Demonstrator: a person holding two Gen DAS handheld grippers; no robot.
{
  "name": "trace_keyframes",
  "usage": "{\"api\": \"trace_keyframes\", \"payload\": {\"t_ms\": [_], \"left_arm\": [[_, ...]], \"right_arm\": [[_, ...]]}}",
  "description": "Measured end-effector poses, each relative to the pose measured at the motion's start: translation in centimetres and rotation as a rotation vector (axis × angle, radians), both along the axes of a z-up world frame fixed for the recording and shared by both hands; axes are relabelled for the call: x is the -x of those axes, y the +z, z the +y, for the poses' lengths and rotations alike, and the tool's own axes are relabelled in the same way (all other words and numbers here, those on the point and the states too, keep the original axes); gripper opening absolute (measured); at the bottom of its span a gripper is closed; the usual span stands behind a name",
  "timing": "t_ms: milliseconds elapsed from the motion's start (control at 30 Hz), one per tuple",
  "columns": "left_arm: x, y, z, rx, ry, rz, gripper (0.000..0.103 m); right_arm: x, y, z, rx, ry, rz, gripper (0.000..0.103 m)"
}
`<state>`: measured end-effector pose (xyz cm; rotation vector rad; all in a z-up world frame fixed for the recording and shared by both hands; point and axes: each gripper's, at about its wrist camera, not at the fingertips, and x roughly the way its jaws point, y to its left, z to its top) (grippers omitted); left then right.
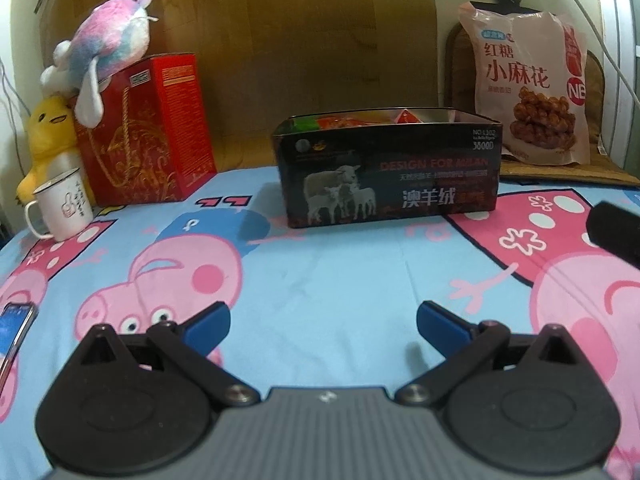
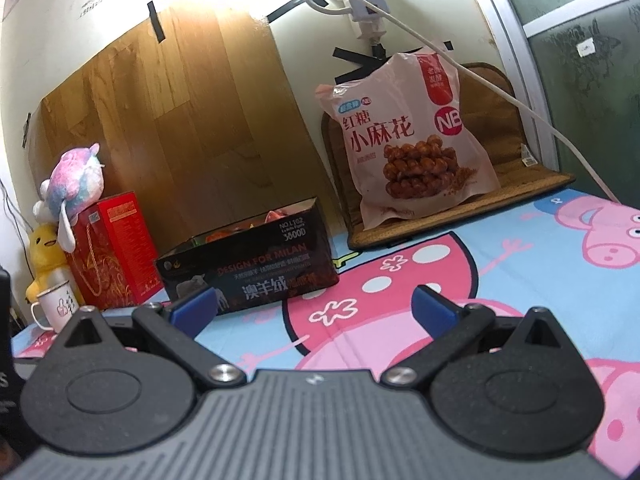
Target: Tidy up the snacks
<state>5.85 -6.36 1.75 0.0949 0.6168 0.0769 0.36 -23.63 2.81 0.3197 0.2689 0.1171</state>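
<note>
A black open box [image 1: 388,168] with sheep printed on it stands on the cartoon-pig bedsheet, with orange and green snack packets [image 1: 360,120] showing inside. It also shows in the right wrist view [image 2: 248,268]. A large pink bag of twisted dough snacks [image 1: 532,84] leans upright on a brown mat behind and right of the box, also in the right wrist view [image 2: 416,136]. My left gripper [image 1: 324,324] is open and empty, low over the sheet in front of the box. My right gripper [image 2: 316,308] is open and empty, to the right of the box.
A red gift bag [image 1: 148,132] with a pastel plush toy [image 1: 104,40] on top stands at the left, next to a yellow duck plush [image 1: 48,136] and a white mug [image 1: 64,204]. A phone [image 1: 16,328] lies at the left edge. A power strip and cable [image 2: 364,0] hang on the wall.
</note>
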Motion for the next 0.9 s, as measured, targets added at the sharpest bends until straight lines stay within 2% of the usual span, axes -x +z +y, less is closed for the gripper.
{"api": "trace_keyframes", "payload": {"t_ms": [300,600,900], "left_arm": [[3.2,2.1,2.6,0.046,0.064,-0.042,0.103],[5.8,4.4,3.7,0.025,0.083,-0.091,0.103],[7.6,5.6,3.6,-0.023,0.098,-0.107,0.103]], "right_arm": [[2.3,1.8,1.0,-0.005,0.080,-0.006,0.103],[4.7,4.3,2.9,0.028,0.150,-0.049,0.103],[6.4,6.0,3.4,0.040,0.172,-0.113,0.103]]}}
